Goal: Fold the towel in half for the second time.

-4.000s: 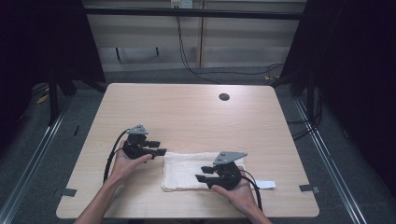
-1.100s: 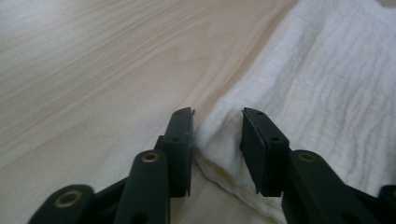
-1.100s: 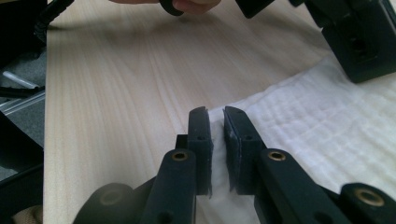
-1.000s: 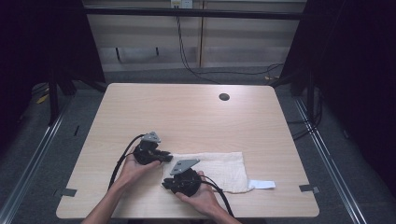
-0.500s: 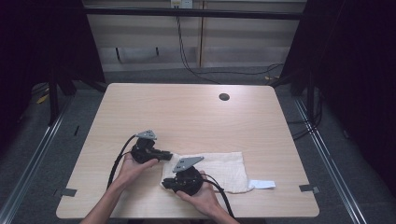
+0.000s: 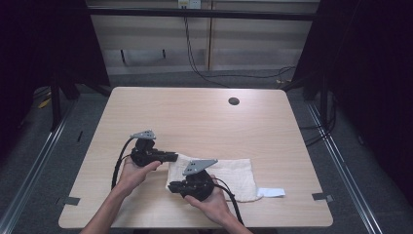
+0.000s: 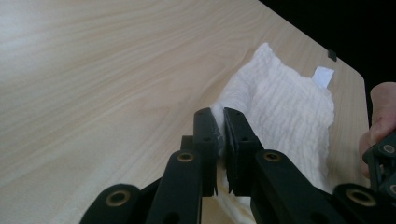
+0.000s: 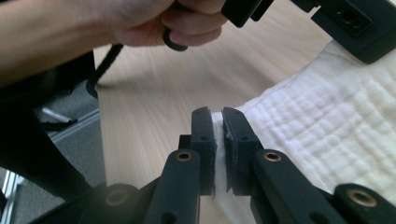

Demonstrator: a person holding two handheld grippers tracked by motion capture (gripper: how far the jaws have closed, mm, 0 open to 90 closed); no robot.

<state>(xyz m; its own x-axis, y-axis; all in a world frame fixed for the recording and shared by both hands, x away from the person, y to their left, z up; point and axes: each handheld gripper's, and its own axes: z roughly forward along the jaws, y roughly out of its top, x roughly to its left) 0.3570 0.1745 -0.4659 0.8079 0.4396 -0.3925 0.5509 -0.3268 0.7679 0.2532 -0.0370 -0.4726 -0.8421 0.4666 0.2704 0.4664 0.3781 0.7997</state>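
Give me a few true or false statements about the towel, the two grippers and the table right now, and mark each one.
1. The left gripper is clamped on the white towel. True.
2. The right gripper hangs open above the towel. False: its jaws pinch the towel's edge.
3. A small white label lies at the towel's right end. True.
4. The towel covers the dark round hole in the table. False: the hole lies bare, far from the towel.

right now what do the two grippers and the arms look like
Both the left gripper and the right gripper are black, each topped by a grey three-cornered plate and trailing a black cable. Up close, the jaws are flat black bars on linkage arms with brass-coloured pivot pins. The person's forearms are bare, with no sleeves in sight.
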